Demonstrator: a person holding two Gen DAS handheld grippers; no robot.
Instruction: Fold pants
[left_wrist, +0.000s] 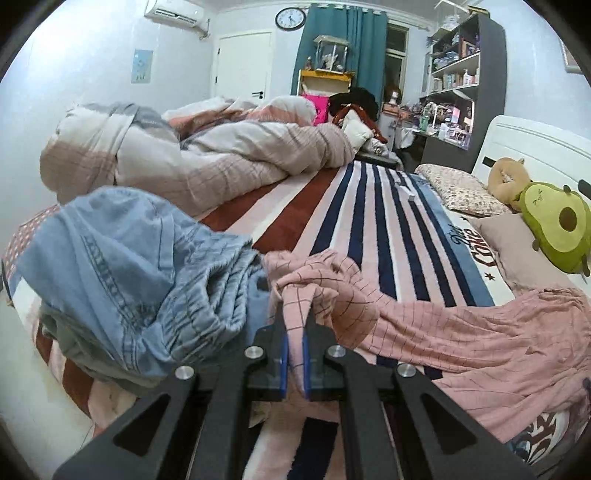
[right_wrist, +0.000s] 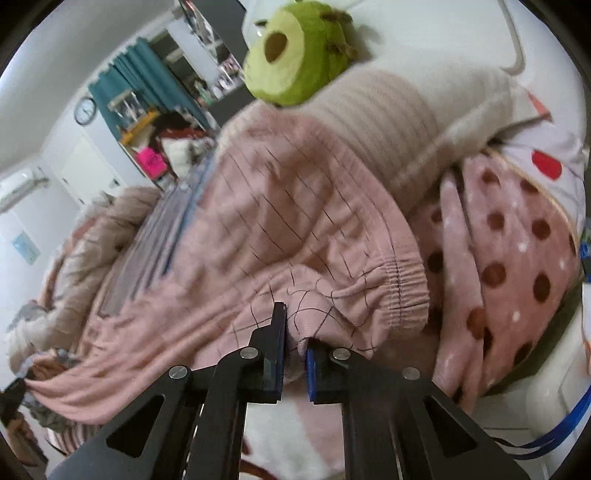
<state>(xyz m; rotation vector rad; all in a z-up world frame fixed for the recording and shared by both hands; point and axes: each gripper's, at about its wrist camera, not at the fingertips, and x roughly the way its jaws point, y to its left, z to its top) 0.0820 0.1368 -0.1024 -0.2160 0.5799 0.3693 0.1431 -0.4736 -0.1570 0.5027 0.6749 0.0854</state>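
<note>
so far little of the folding looks done: the pink checked pants (left_wrist: 461, 332) lie stretched and rumpled across the striped bed (left_wrist: 369, 229), with no neat crease to be seen in either view. the left hand-held gripper (left_wrist: 294, 314) is clamped on a bunched end of the pants, the fabric pinched between its blue pads and running off to its right toward the far side of the bed. just to its left sits a heap of blue denim (left_wrist: 129, 266), touching the pink cloth. the right hand-held gripper (right_wrist: 295, 332) has its jaws close together on a fold of the same pants (right_wrist: 288, 229) near the elastic waistband (right_wrist: 402, 291), which lies just ahead and to its right; this view is blurred, so how firm that grip is stays a judgement. beyond it rest a pillow (right_wrist: 406, 118) and a green avocado plush (right_wrist: 295, 55). as i read it, both ends are held and the garment is being pulled straight; laying it flat, bringing the legs together and folding it over are all left to do.
</note>
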